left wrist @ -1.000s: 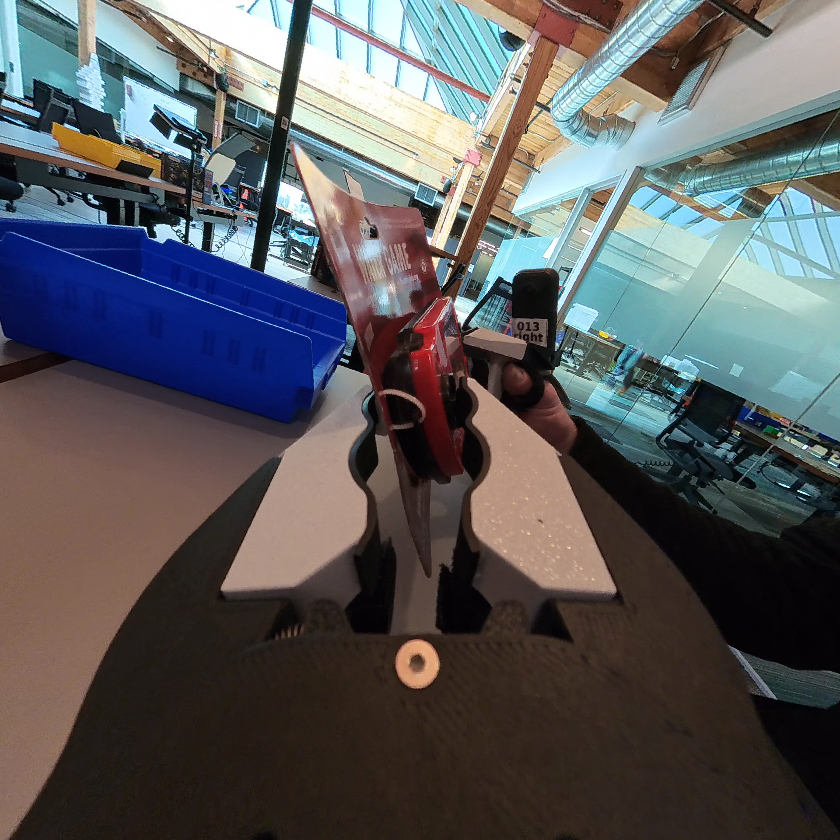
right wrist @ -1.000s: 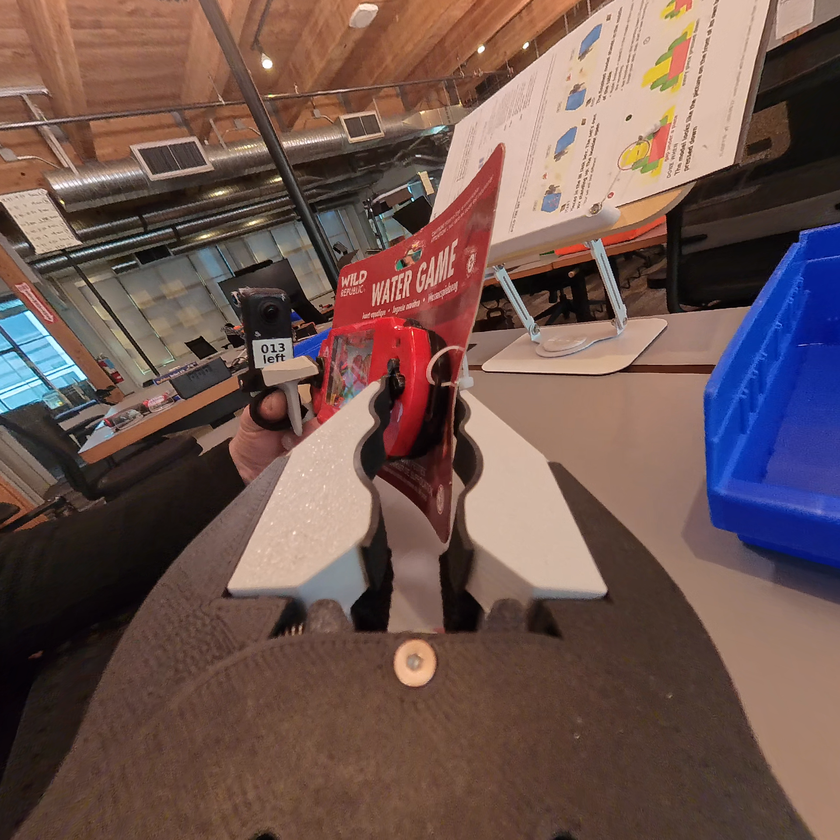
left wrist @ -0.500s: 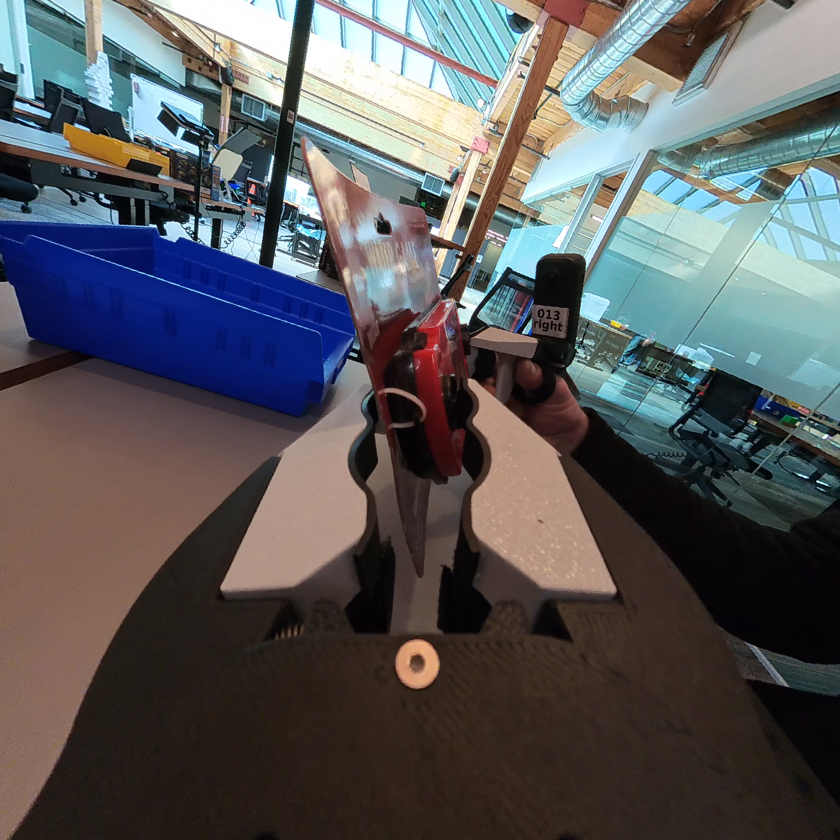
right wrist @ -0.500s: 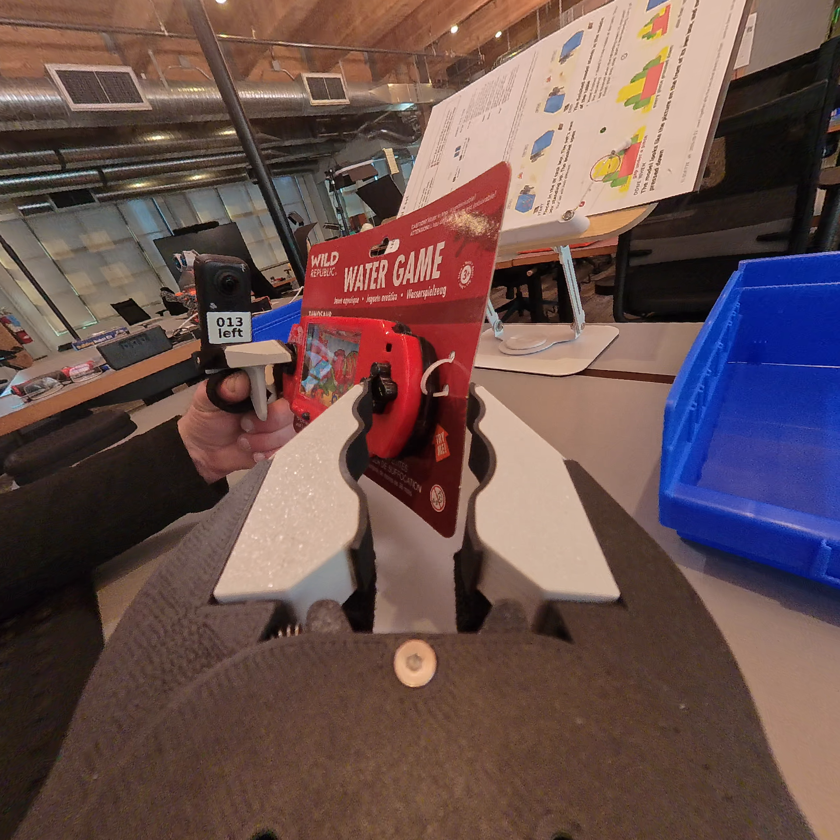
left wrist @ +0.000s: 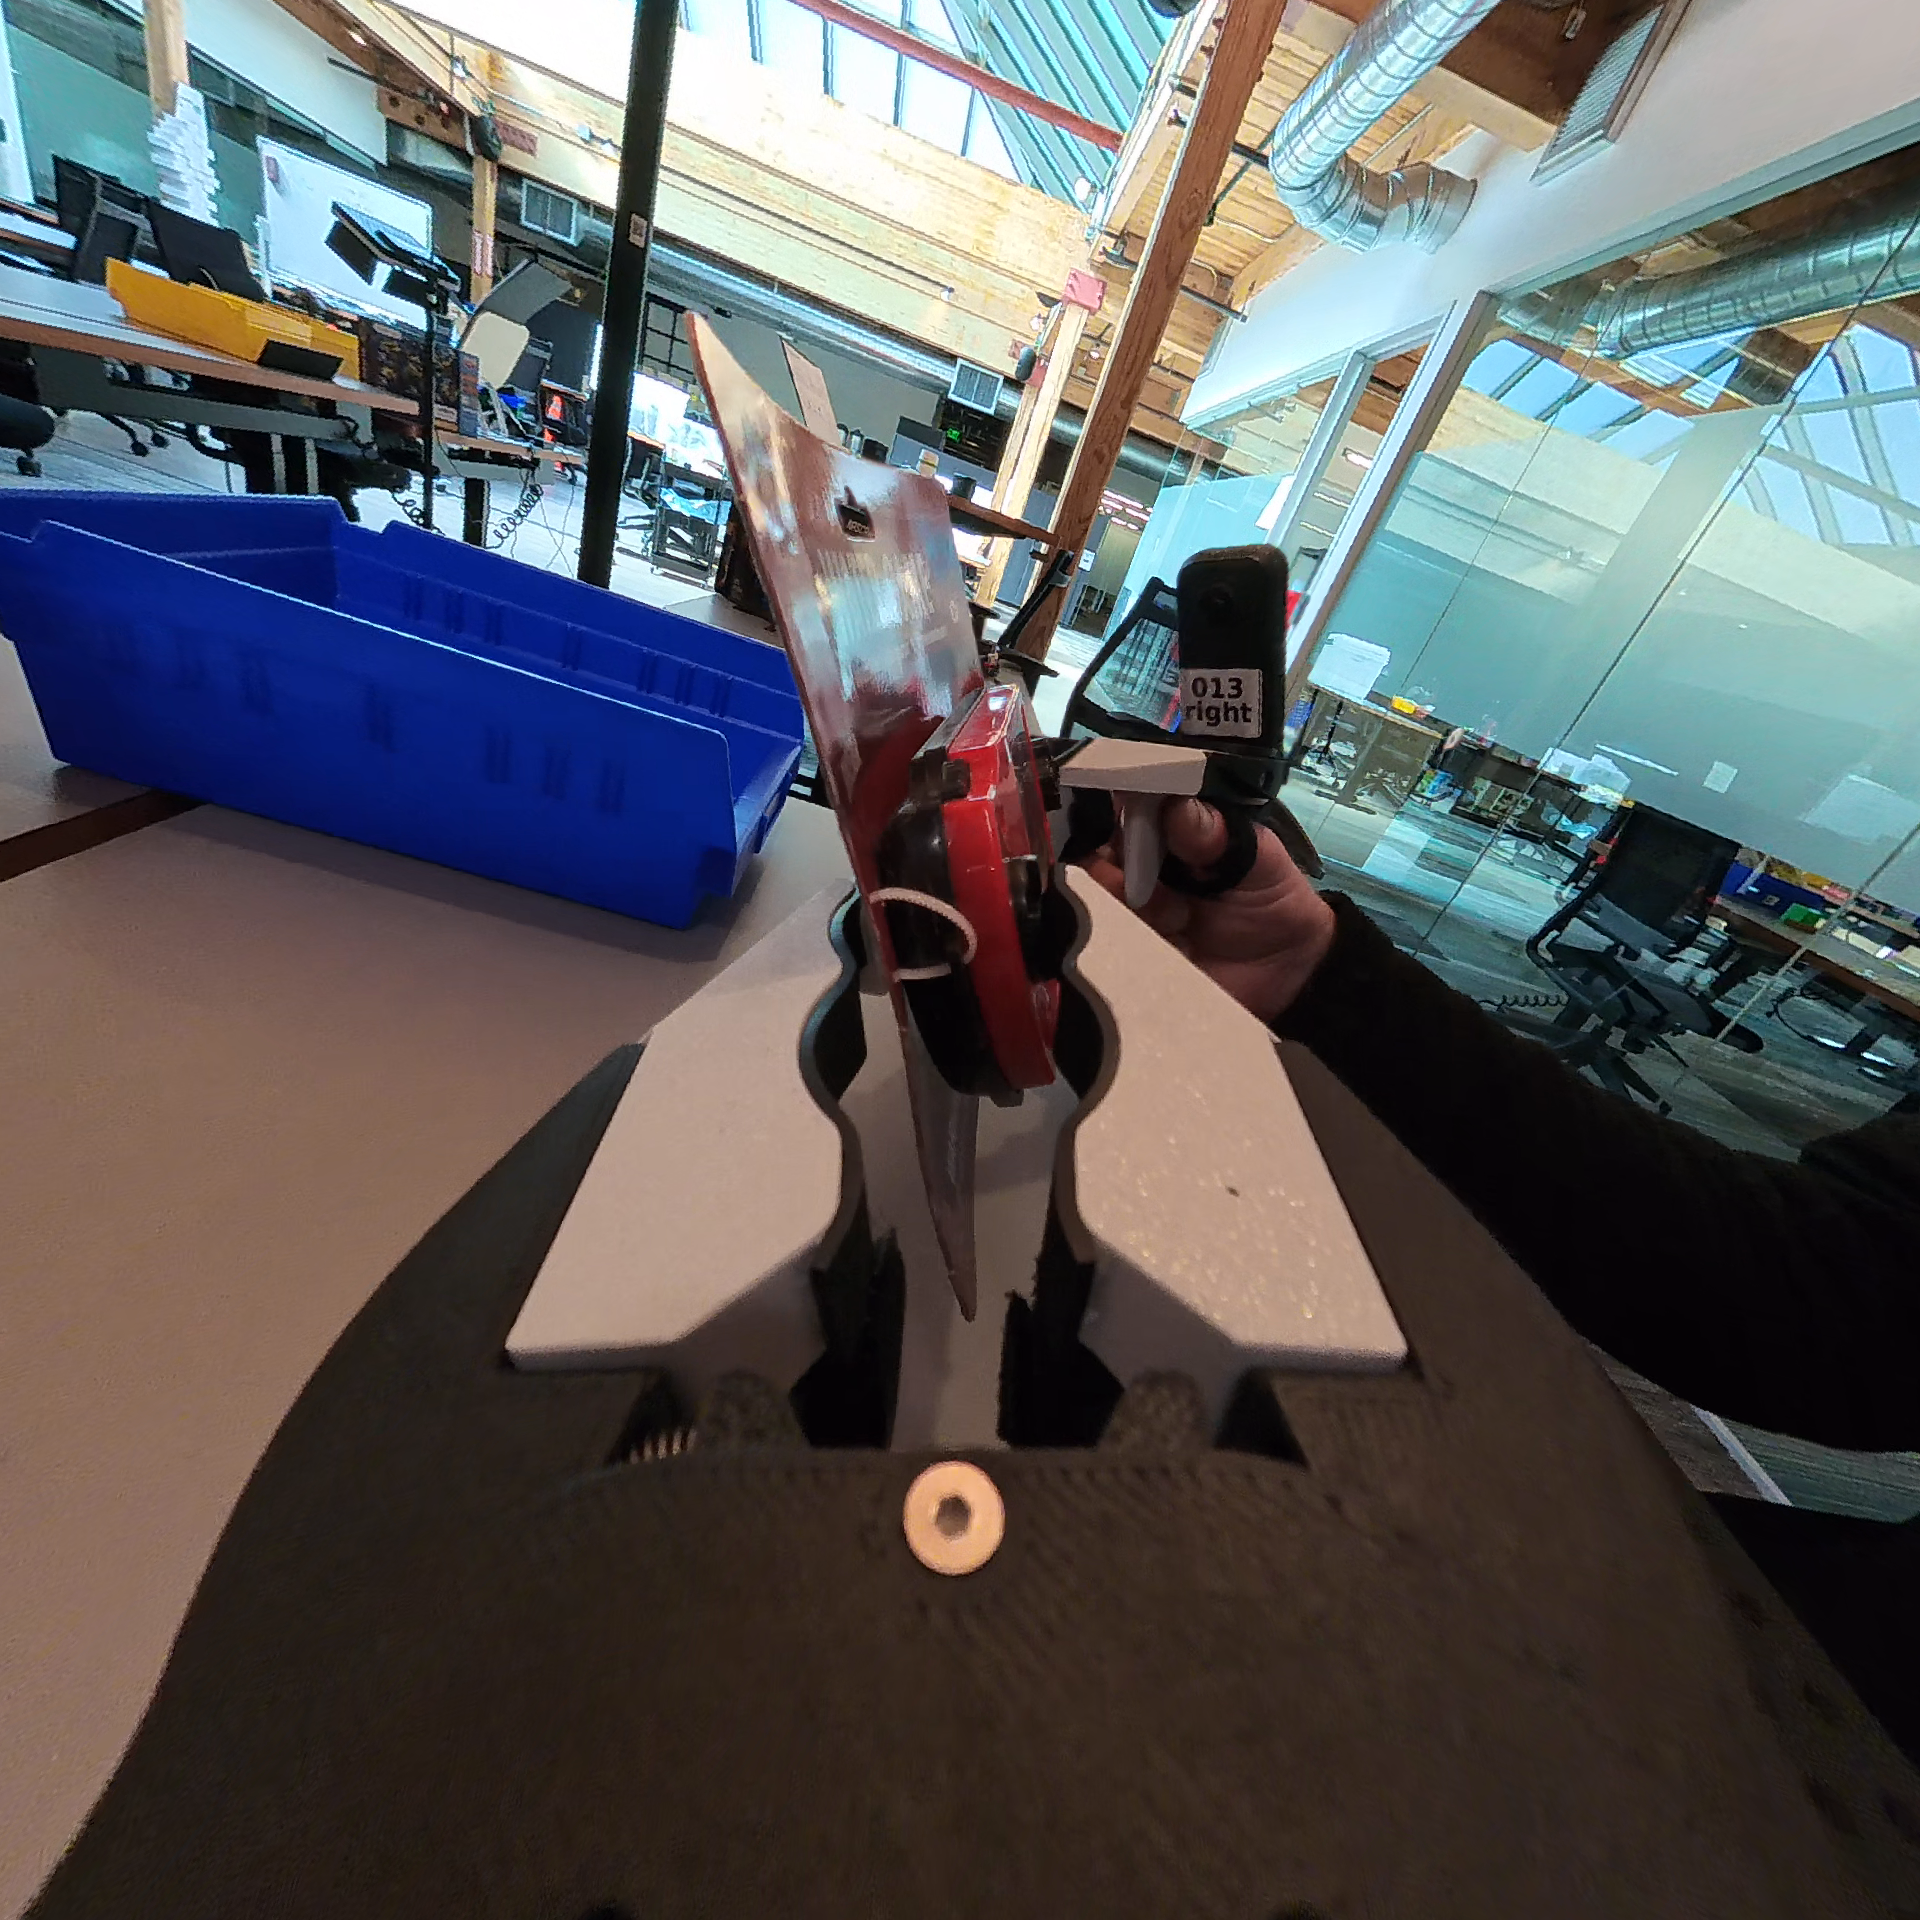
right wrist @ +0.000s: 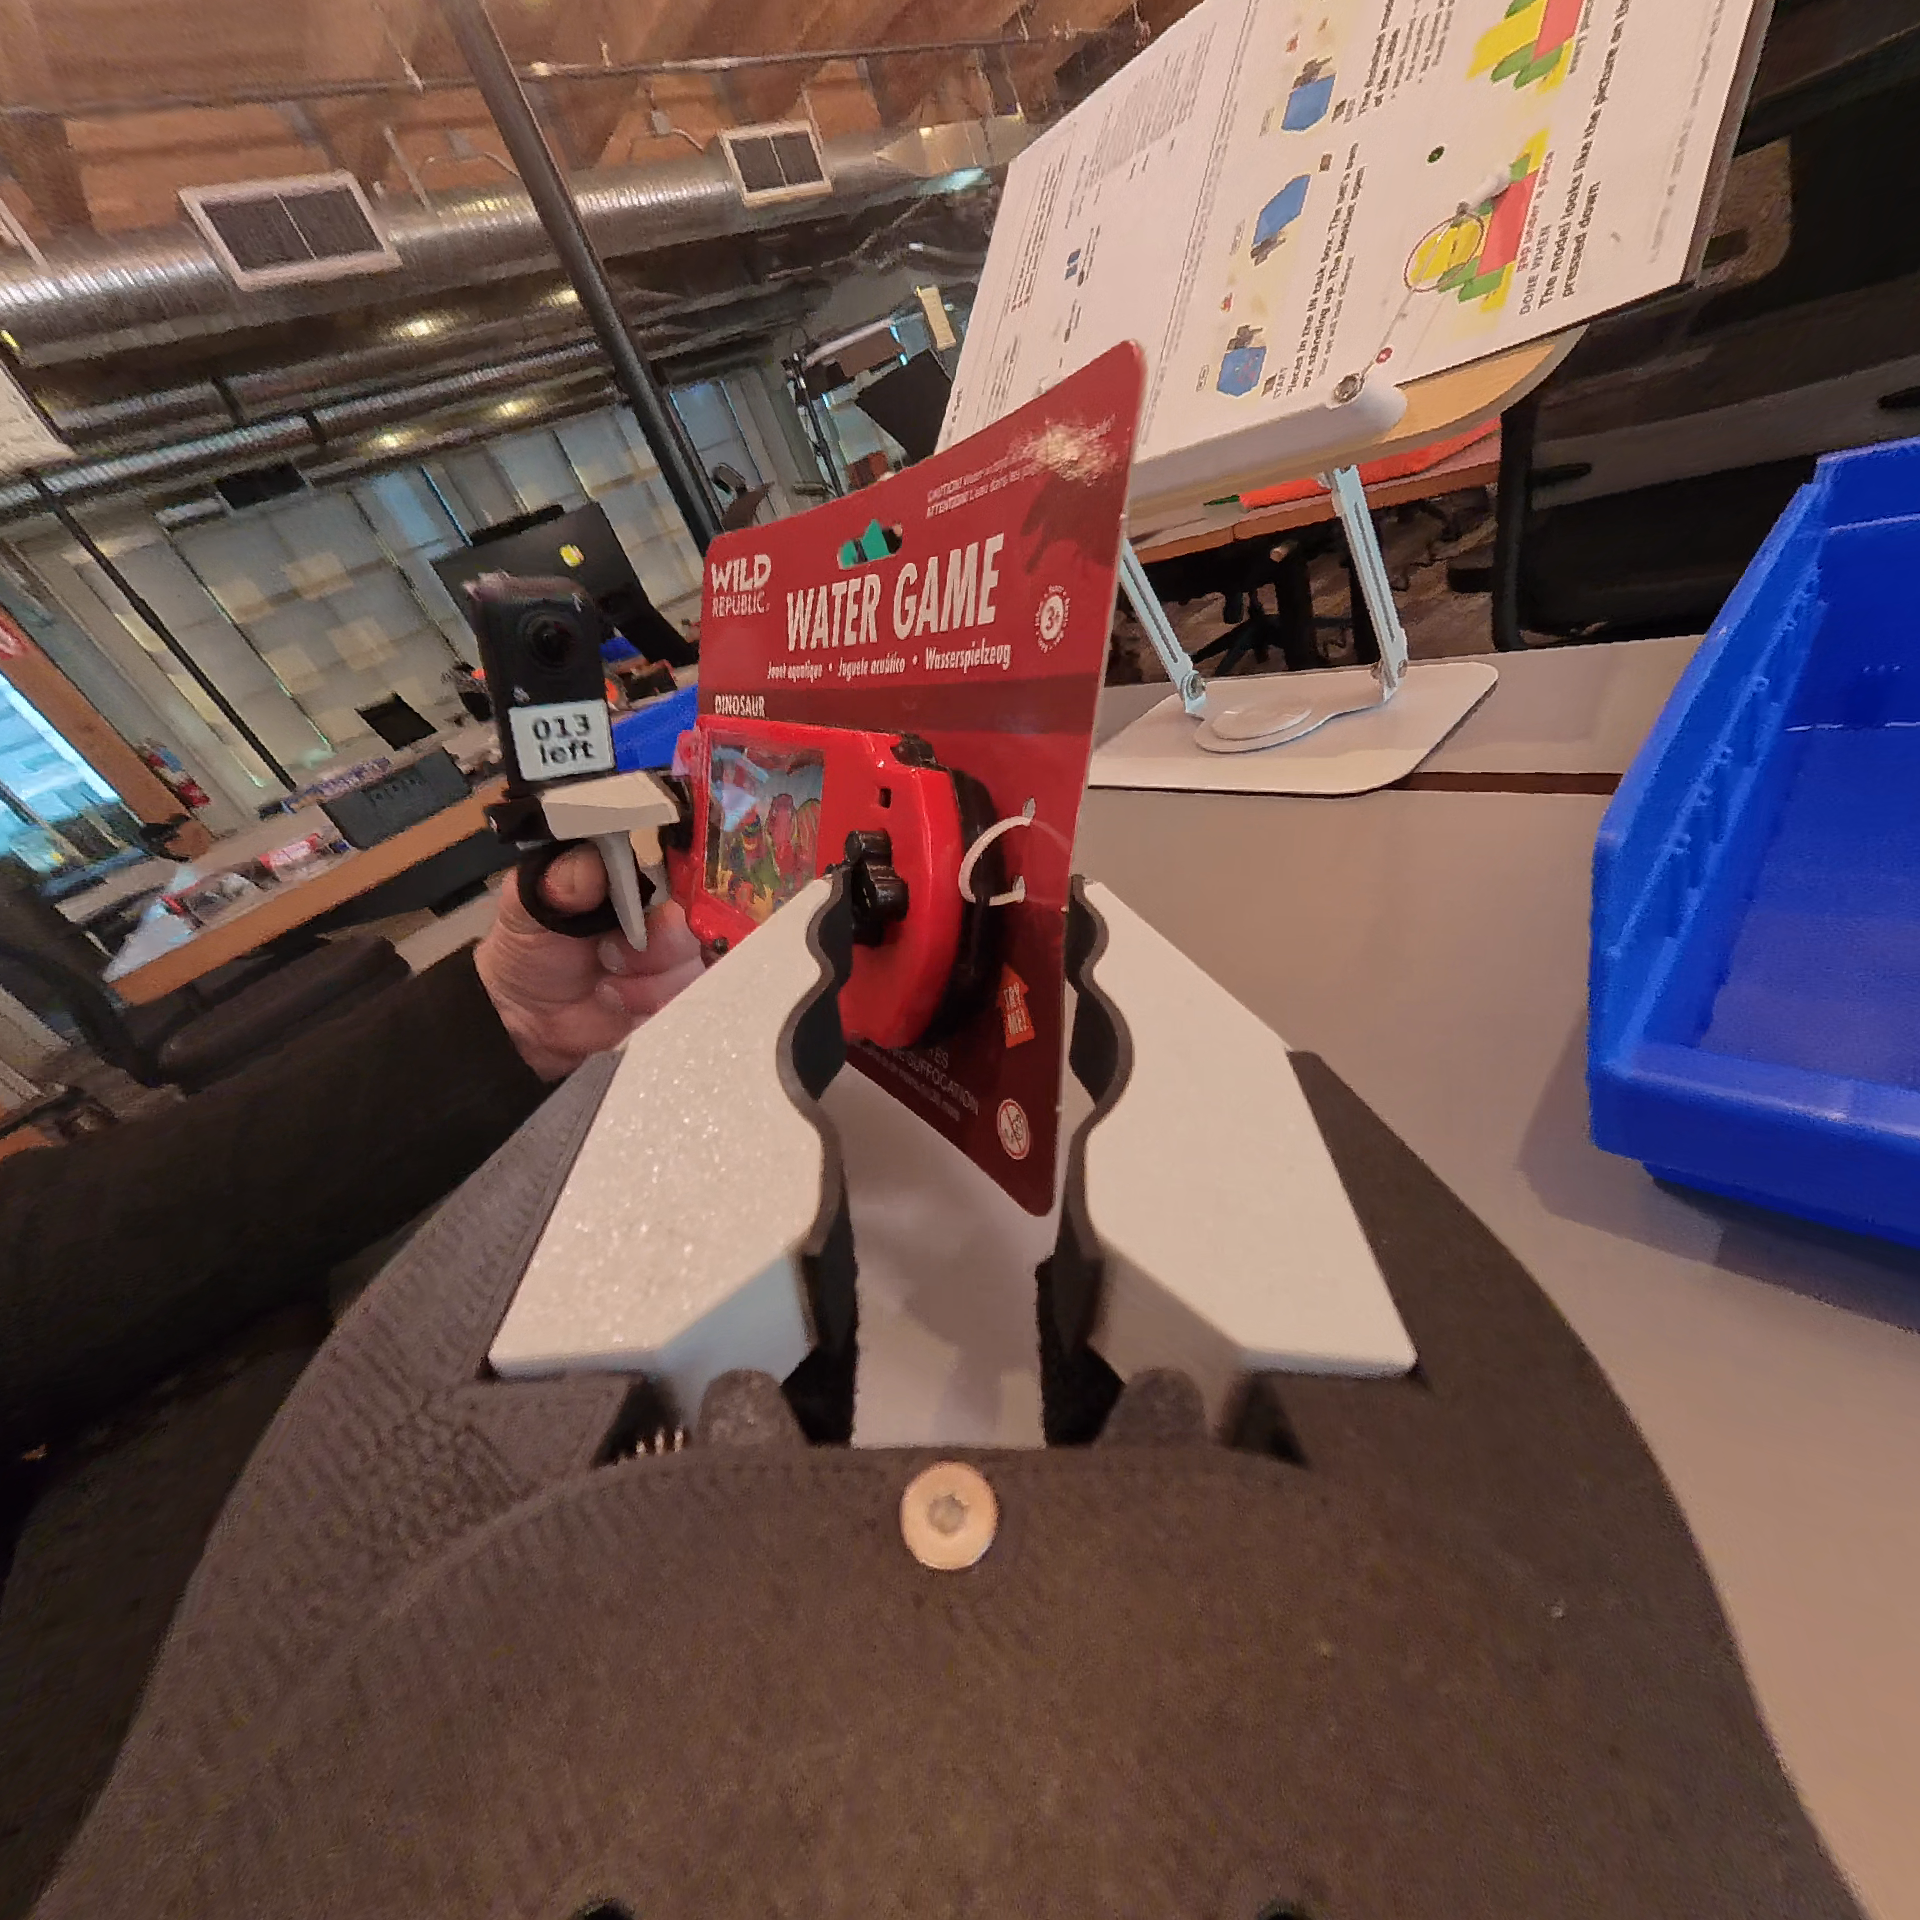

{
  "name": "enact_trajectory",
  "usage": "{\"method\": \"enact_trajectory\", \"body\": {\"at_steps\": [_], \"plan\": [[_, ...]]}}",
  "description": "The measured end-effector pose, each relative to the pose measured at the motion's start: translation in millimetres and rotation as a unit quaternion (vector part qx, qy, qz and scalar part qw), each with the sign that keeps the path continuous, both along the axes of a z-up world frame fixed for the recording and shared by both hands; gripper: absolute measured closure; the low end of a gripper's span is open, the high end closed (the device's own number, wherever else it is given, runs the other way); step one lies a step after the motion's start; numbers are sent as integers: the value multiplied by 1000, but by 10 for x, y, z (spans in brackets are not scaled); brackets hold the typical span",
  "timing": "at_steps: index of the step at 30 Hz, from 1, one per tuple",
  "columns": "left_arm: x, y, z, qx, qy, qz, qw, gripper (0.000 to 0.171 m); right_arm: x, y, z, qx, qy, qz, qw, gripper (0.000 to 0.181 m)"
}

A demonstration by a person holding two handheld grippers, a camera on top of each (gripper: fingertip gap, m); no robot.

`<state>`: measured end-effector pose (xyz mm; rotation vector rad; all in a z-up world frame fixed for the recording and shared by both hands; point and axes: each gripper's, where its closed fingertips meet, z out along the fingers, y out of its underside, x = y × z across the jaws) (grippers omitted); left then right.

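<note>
A red handheld toy (left wrist: 997, 883) is tied with a white loop to a dark red backing card (left wrist: 862, 623). My left gripper (left wrist: 956, 935) is shut on it and holds it upright above the table, edge-on to this view. In the right wrist view the toy (right wrist: 831, 831) shows its front, with the card (right wrist: 935, 623) behind it. My right gripper (right wrist: 951, 904) is open, and the toy's near end sits between its spread fingers. The left gripper (right wrist: 623, 821) shows at the toy's far end. The right gripper (left wrist: 1127, 790) shows beyond the toy in the left wrist view.
A blue bin (left wrist: 416, 707) stands on the grey table (left wrist: 260, 1039) to the left; in the right wrist view the bin (right wrist: 1766, 831) is at the right. A white stand (right wrist: 1299, 717) with a printed sheet (right wrist: 1351, 187) is behind. A dark sleeve (left wrist: 1558, 1195) reaches in.
My right gripper was shut on the toy one second ago and has opened. It has swung so the toy now faces it more frontally. My left gripper keeps its hold.
</note>
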<state>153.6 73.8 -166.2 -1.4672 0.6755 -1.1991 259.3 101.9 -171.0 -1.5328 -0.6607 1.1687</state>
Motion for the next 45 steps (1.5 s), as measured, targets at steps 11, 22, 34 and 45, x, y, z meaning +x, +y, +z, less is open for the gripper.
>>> {"method": "enact_trajectory", "body": {"at_steps": [11, 22, 34, 45], "plan": [[32, -17, 6, 20, 10, 5, 1000, 143, 11, 32, -43, -48, 33, 15, 998, 150], [3, -28, 47, 23, -6, 4, 1000, 144, -26, 31, -25, -29, 14, 13, 999, 154], [9, -48, 40, 22, -12, -8, 1000, 144, -9, 36, 31, -76, 95, 50, 991, 139], [34, -95, 82, 16, -36, -26, 999, 145, -4, 12, 23, -43, 74, 50, 995, 146]]}}
